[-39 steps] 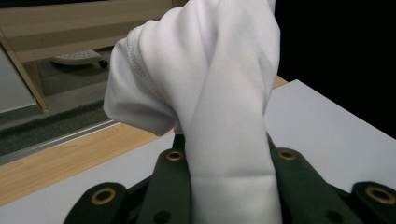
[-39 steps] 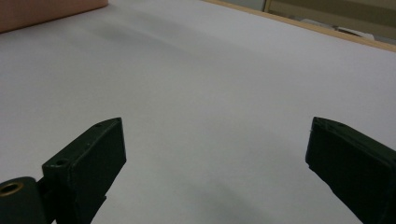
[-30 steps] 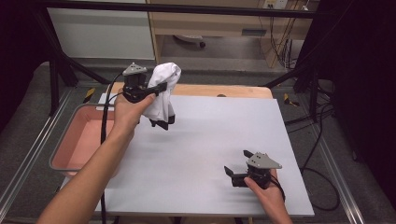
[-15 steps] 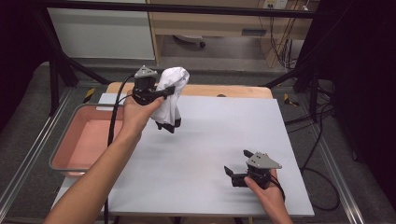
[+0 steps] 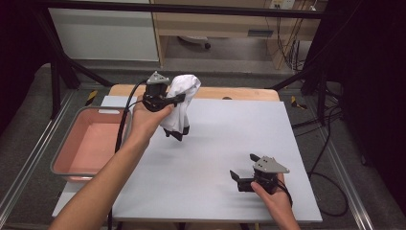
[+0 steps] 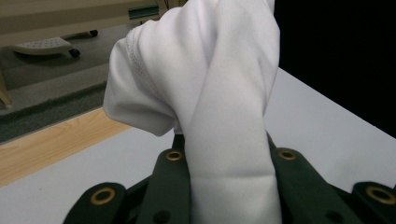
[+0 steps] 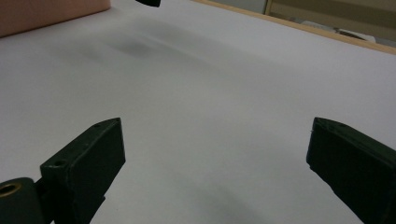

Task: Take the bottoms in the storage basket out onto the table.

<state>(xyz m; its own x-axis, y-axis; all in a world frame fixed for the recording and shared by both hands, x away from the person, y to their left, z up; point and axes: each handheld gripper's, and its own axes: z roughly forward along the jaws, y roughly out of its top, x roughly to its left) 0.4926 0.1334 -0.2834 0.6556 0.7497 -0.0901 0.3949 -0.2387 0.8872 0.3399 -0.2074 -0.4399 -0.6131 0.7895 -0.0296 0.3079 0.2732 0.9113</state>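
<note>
**White garment held aloft at far left, 1 gripper idle**

Held in the air over the far-left part of the worktop (image 5: 230, 143): a white garment (image 5: 181, 103), bunched and twisted, with a dark trim at its lowest hanging end. Just left of it, off the worktop's edge, a pink tray (image 5: 62, 153), apparently bare inside.

Risks first. Slipping likely if the bunched cloth thins out between the fingers, since only a twisted fold is pinched and the rest hangs free. Snagging possible too: hanging end close above the worktop, so a low sweep could drag it and pull the fold loose. Swinging toward the tray with the cloth trailing might leave part draped over the rim rather than inside. Cable from the left gripper running down along the forearm, near enough to catch the hanging cloth on a quick turn.

Left gripper (image 5: 165, 99): fingers (image 6: 299, 179) closed hard on the garment, pressed against both sides of the white twist (image 6: 229, 154) in the left gripper view, nothing else gripped.

Right gripper (image 5: 242, 175): resting low at the near-right of the worktop, well apart from the garment. Fingers (image 7: 86, 163) spread wide in the right gripper view, only bare worktop between them, holding and touching nothing.
</note>
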